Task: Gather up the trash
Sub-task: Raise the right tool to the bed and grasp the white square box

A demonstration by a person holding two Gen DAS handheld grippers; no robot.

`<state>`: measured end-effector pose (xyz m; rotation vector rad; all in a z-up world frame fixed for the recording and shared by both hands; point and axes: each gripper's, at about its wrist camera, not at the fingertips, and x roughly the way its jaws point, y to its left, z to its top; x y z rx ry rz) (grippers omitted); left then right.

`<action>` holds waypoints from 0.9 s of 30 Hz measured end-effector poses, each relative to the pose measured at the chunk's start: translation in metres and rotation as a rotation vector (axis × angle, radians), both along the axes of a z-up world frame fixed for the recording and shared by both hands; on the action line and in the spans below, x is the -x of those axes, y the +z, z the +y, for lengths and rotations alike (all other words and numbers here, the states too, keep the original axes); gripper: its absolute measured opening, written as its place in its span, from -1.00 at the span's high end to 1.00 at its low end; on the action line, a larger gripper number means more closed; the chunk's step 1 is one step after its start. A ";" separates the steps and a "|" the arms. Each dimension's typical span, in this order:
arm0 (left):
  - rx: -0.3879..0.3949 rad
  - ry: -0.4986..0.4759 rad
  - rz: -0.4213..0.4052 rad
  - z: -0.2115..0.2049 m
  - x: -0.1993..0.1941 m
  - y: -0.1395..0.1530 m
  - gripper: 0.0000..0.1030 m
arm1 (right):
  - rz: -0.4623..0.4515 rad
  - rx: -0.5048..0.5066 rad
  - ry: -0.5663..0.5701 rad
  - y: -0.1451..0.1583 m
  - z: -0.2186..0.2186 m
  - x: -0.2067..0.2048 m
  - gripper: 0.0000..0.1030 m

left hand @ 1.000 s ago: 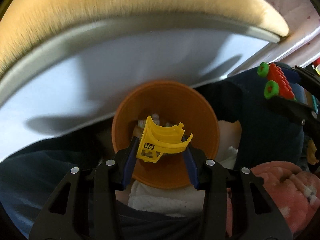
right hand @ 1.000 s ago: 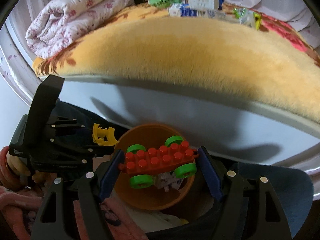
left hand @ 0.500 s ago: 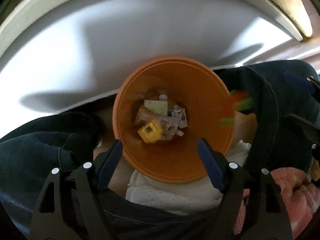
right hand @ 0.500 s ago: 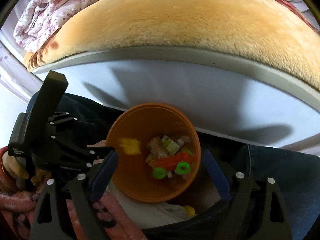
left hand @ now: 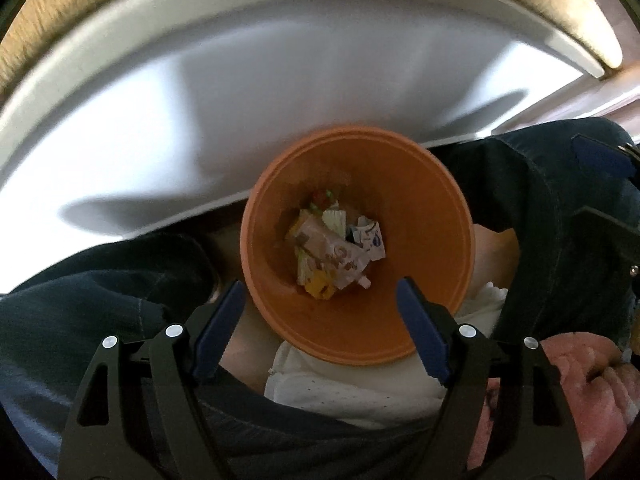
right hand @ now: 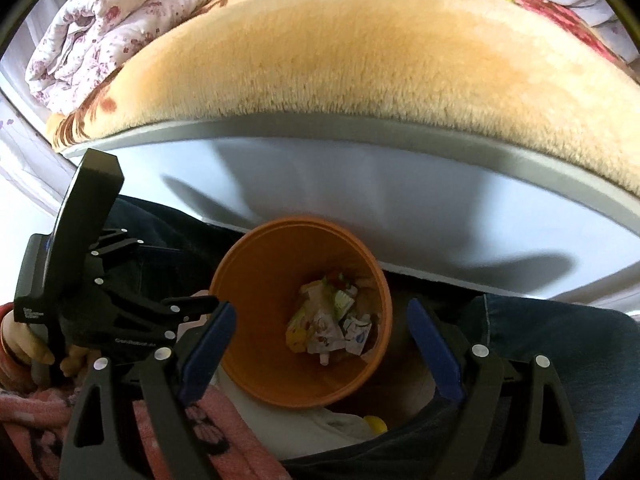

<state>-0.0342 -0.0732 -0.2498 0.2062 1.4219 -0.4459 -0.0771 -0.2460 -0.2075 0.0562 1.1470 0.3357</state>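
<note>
Fingers of the left gripper (left hand: 320, 328) and right gripper (right hand: 320, 344) stand apart and empty above the orange bin (right hand: 256, 272), wrappers and trash (left hand: 336, 248) heaped inside, beside the bed (right hand: 360, 64).

I'm in a bedroom at home: a bed (right hand: 360, 184) under a plush blanket (right hand: 360, 60), a folded floral quilt (right hand: 120, 12) beside it.
</note>
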 end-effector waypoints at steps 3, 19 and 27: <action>0.004 -0.004 -0.047 -0.002 0.000 0.017 -0.48 | -0.032 0.000 -0.001 0.014 -0.002 -0.001 -0.66; 0.118 0.089 -0.395 0.022 -0.028 0.143 -0.67 | -0.389 -0.028 -0.137 0.133 -0.026 -0.101 -0.72; 0.123 0.119 -0.394 0.030 -0.040 0.146 -0.68 | -0.446 -0.012 -0.251 0.143 -0.018 -0.204 -0.80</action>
